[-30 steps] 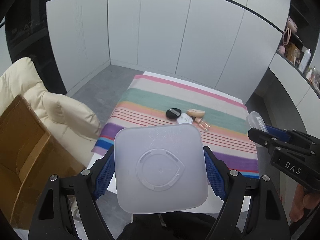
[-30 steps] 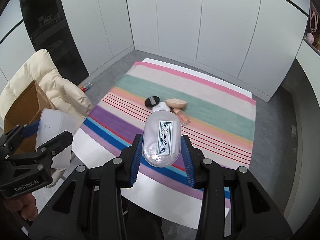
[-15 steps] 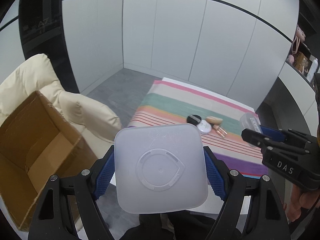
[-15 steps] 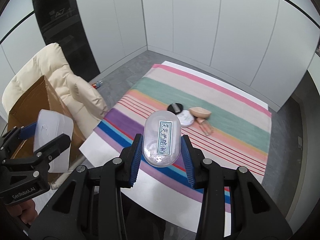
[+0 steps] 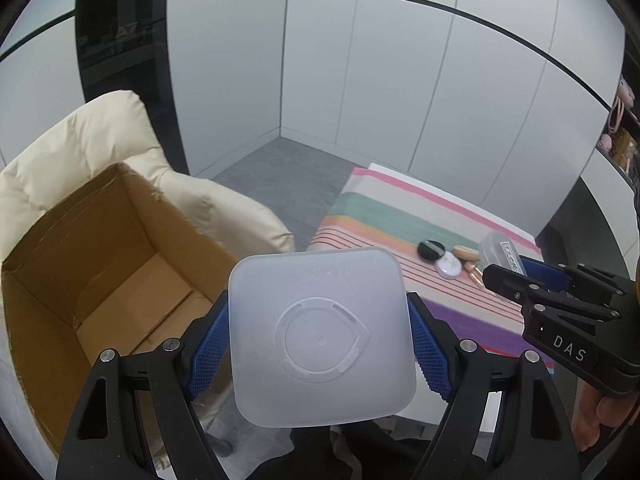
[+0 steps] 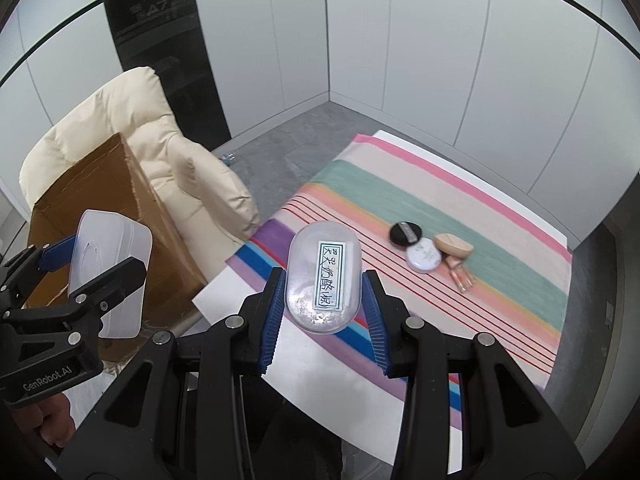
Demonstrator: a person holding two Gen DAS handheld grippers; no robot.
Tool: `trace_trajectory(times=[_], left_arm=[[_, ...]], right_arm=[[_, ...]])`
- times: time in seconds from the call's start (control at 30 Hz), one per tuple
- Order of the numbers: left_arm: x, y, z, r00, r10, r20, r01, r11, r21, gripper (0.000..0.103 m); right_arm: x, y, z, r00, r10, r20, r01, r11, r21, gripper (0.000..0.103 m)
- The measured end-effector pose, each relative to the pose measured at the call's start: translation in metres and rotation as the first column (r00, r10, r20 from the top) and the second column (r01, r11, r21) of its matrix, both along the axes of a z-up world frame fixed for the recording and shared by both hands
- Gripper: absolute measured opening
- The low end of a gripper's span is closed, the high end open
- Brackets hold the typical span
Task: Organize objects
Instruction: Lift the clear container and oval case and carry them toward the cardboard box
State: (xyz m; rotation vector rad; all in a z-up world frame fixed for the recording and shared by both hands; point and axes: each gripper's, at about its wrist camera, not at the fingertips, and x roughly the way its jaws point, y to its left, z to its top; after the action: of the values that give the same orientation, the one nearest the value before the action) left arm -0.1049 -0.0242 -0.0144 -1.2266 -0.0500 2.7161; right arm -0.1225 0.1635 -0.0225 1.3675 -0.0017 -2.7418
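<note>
The left gripper (image 5: 320,332) pinches a square frosted box (image 5: 320,332) by opposite side walls, above and just right of the open cardboard carton (image 5: 108,264). The right gripper (image 6: 323,284) pinches a clear oval case (image 6: 323,276), held over the near-left edge of the striped table. Both look light, rigid and smooth, so likely slippery; flat side walls give the surest hold.

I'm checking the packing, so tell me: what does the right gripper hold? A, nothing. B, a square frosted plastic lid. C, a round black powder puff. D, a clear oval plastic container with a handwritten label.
D: the right gripper is shut on the clear oval plastic container with a handwritten label; the square frosted plastic lid sits in the left gripper, and the round black powder puff lies on the striped cloth.
</note>
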Motion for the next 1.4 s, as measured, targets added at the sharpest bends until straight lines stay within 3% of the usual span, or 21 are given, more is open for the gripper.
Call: trace_trajectory(times=[0.63,1.4], left_arm=[[0.014,-0.069,0.003,0.994,0.112,-0.005,-0.112,0.994,0.000,0.083],[0.037,-0.164,0.002,0.959,0.282,-0.003,-0.282,0.959,-0.016,0.083]], right_arm=[[-0.016,-0.078,0.002,0.991,0.133,-0.004,-0.133,0.991,-0.004,0.040],[-0.022,-0.185,0.002,0.947,0.320,-0.006,-0.320,0.947,-0.007,0.040]])
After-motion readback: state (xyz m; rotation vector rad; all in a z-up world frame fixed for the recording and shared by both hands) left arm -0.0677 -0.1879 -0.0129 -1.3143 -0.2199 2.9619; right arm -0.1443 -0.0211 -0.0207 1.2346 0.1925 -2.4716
